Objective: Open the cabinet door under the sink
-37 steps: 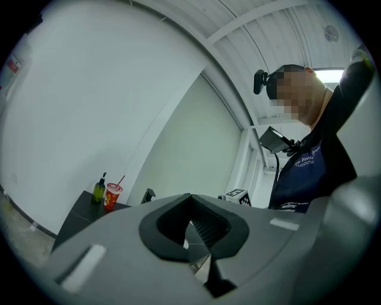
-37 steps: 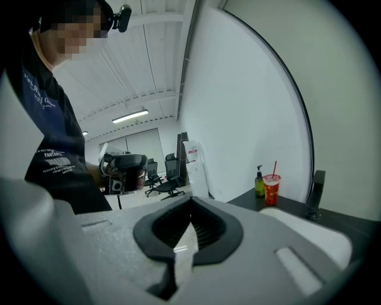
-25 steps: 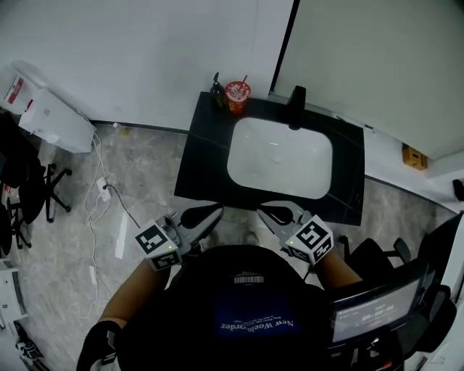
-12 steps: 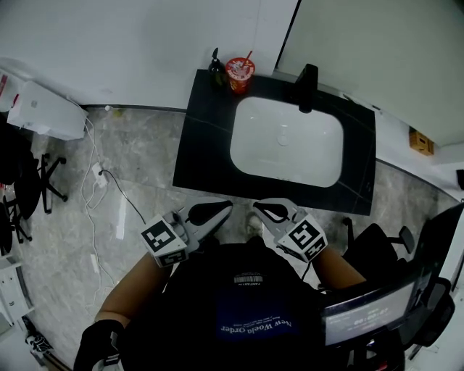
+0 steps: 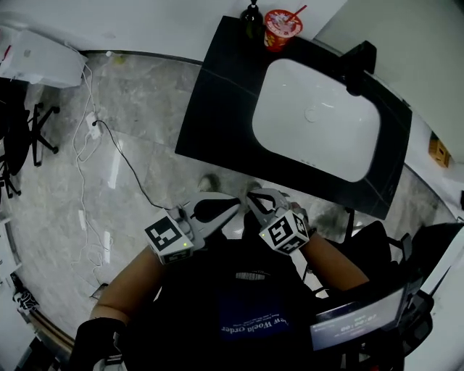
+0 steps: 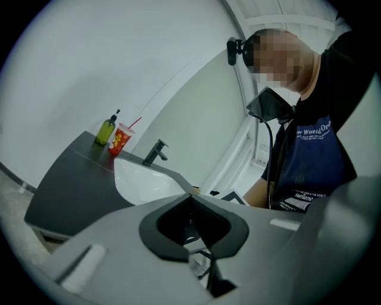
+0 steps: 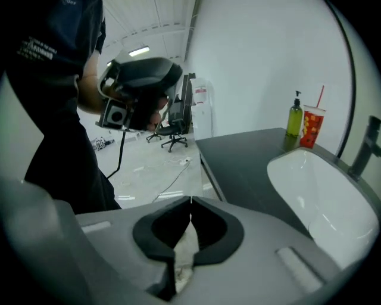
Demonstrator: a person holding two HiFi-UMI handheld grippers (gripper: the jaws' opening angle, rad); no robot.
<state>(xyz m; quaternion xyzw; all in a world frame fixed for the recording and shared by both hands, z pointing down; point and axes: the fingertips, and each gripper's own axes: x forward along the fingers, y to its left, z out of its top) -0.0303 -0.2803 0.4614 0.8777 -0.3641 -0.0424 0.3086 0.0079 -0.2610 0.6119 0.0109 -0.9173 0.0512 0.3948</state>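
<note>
A black vanity counter (image 5: 217,109) with a white basin (image 5: 319,119) and a black faucet (image 5: 359,58) stands ahead of me. The cabinet door beneath it is hidden under the counter's front edge in every view. My left gripper (image 5: 235,203) and right gripper (image 5: 250,194) hang side by side over the marble floor, just short of that edge, touching nothing. Both are shut and empty. In the left gripper view the left gripper's (image 6: 191,194) tips meet, and the counter (image 6: 71,190) lies ahead at about its height. The right gripper's (image 7: 190,199) tips also meet.
A green soap bottle (image 5: 251,18) and a red cup (image 5: 281,25) stand at the counter's back. Cables (image 5: 94,130) trail over the floor at left, beside an office chair (image 5: 22,138) and a white unit (image 5: 40,61). A dark chair (image 5: 377,246) and a screen (image 5: 355,319) stand at right.
Both grippers have sunk lower in front of the counter and drawn closer together. The head view has tilted, so the counter now sits higher and to the right. Both jaws stay shut.
</note>
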